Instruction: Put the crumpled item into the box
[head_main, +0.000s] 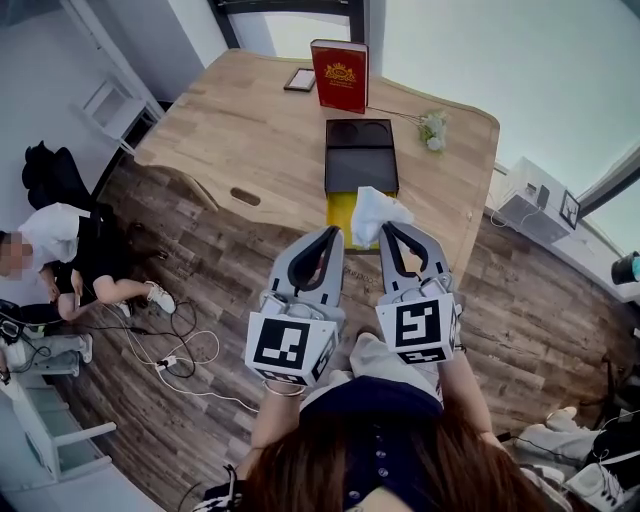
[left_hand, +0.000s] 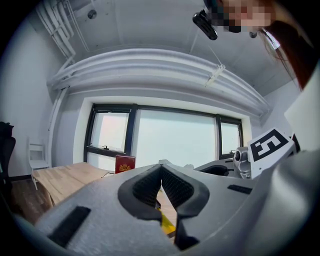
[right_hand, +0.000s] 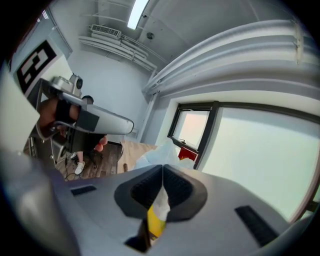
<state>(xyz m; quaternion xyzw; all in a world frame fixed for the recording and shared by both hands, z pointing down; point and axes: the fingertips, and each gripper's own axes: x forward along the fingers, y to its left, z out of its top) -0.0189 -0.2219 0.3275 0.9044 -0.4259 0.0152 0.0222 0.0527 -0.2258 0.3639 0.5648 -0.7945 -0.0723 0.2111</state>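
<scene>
A white crumpled item (head_main: 375, 208) hangs over the yellow-lined open box (head_main: 343, 214) at the near edge of the wooden table (head_main: 240, 130). My right gripper (head_main: 388, 227) is shut on it; in the right gripper view the white item (right_hand: 160, 202) shows pinched between the closed jaws (right_hand: 163, 170), with yellow below. My left gripper (head_main: 336, 233) is close beside it on the left, jaws shut with nothing between them (left_hand: 161, 167). A black tray (head_main: 361, 155) with two round recesses lies just behind the box.
A red book (head_main: 340, 75) stands upright at the table's far side, with a small frame (head_main: 299, 80) and white flowers (head_main: 432, 129) near it. A person (head_main: 60, 260) sits on the floor at left beside cables (head_main: 175, 350). A white unit (head_main: 530, 205) stands at right.
</scene>
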